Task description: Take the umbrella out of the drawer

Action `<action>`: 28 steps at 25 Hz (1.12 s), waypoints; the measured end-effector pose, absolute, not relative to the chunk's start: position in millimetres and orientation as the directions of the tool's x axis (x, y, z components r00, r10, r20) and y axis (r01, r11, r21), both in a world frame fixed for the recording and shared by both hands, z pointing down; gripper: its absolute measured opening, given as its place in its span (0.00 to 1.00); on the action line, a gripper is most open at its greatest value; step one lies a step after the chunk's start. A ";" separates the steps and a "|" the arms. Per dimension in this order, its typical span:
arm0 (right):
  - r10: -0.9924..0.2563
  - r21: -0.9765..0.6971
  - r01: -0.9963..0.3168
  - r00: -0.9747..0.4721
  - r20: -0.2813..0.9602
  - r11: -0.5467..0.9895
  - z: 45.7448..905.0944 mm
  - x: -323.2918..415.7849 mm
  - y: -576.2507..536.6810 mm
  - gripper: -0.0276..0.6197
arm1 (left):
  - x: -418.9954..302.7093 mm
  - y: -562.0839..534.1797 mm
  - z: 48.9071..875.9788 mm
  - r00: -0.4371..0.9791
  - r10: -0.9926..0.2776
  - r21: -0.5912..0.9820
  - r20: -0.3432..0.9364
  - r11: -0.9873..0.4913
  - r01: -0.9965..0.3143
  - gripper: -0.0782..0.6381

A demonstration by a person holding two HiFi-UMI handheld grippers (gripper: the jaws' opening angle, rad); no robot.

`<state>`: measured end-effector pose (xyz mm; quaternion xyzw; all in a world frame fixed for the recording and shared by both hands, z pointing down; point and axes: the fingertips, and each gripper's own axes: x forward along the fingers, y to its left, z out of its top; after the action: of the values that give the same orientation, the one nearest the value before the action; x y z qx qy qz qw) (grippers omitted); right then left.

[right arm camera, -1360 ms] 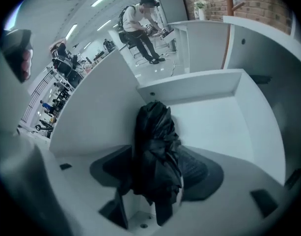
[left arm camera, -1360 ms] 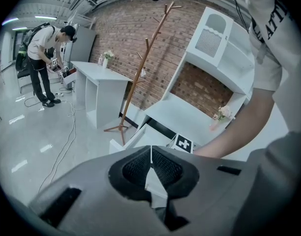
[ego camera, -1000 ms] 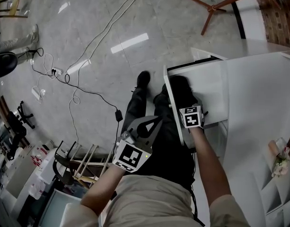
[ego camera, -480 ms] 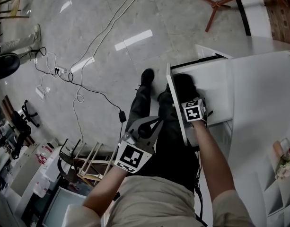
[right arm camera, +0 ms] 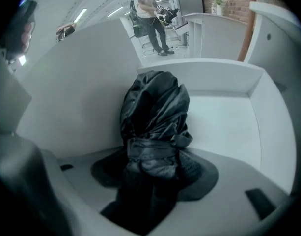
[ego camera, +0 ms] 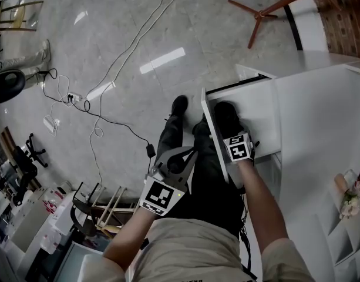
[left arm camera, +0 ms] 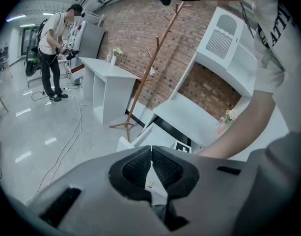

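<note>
Head view: the open drawer (ego camera: pixel 256 107) sits right of centre, with the black folded umbrella (ego camera: pixel 225 113) at its left end. My left tool (ego camera: pixel 190 153) hangs idle, lower centre.

Left gripper view: its jaws are together on nothing.

Right gripper view: my right tool (right arm camera: pixel 155 178) straddles the umbrella mid-frame, jaws just closing in, not clamped yet. If they pinch only loose fabric, it could slip back on the lift.
</note>
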<state>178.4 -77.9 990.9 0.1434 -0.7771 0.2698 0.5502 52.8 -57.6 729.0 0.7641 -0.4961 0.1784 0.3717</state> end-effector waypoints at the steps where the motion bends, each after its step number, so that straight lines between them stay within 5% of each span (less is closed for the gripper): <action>1: 0.068 -0.262 -0.528 -0.358 0.931 0.808 986.0 179.8 -79.9 0.46 | 51.9 -58.2 726.8 0.446 -0.628 0.390 0.638 -0.235 -0.890 0.15; 28: -0.252 -0.174 -0.743 -0.423 0.871 0.647 813.8 187.3 -132.7 0.47 | 4.5 -64.4 631.5 0.541 -0.670 0.296 0.508 -0.455 -0.840 0.15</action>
<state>187.3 -132.7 813.8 0.3125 -0.7953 0.2809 0.4370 4.5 -64.4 631.5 0.8374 -0.4508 0.1615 0.2635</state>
